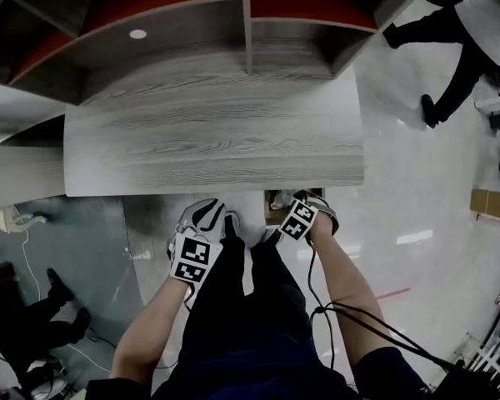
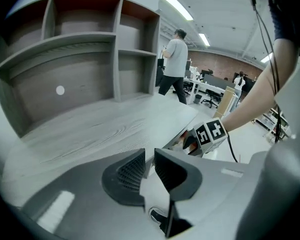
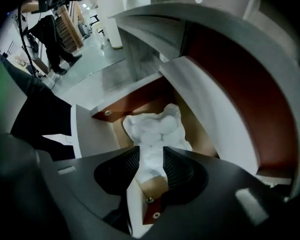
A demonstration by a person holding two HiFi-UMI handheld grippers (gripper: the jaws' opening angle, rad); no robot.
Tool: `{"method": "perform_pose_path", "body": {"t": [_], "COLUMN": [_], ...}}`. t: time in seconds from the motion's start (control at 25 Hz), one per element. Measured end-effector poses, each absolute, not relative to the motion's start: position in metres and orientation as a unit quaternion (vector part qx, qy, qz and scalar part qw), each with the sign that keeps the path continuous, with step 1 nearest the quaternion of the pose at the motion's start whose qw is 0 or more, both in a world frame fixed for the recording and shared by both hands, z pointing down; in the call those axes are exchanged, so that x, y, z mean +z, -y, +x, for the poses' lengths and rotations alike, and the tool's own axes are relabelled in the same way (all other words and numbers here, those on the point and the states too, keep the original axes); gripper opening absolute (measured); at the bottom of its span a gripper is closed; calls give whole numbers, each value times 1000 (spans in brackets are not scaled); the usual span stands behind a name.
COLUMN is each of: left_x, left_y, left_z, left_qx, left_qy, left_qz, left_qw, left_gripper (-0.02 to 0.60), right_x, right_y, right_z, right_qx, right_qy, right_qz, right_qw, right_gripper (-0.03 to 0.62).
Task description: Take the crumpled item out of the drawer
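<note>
Crumpled paper [image 3: 152, 126] is seen in the drawer [image 3: 140, 100] beneath the desk [image 1: 217, 140], between the right gripper's [image 3: 151, 159] spread jaws; the left gripper's [image 2: 149, 159] are slightly parted, empty.

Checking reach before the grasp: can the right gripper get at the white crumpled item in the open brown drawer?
Probably yes: the right gripper points down into the open brown drawer, jaws apart, the white crumpled item straight ahead, uncovered.
</note>
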State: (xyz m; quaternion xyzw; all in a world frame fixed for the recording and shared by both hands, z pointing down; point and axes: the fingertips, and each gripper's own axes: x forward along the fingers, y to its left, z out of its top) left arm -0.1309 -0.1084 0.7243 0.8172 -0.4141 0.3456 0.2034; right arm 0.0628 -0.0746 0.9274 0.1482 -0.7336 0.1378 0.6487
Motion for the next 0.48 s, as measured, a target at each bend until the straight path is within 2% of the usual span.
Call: {"method": "perform_pose_path", "body": {"t": [0.24,0.36,0.48], "left_x": [729,726,717], "left_y": [108,107,115], "left_z": [-138,-130,-114], "left_qx": [347,345,336], "left_qy": [425,421,414], "left_qz": [808,813,823], "left_qw": [212,209,196], "left_gripper": [46,46,46], "right_x": [935,926,911], "right_y": [75,72,71], "right_z": [62,59,58], "right_qx": [118,103,89], "right_qy": [731,735,742], "right_qz": [135,140,150], "right_qw": [658,655,648], "right_gripper": [134,34,8]}}
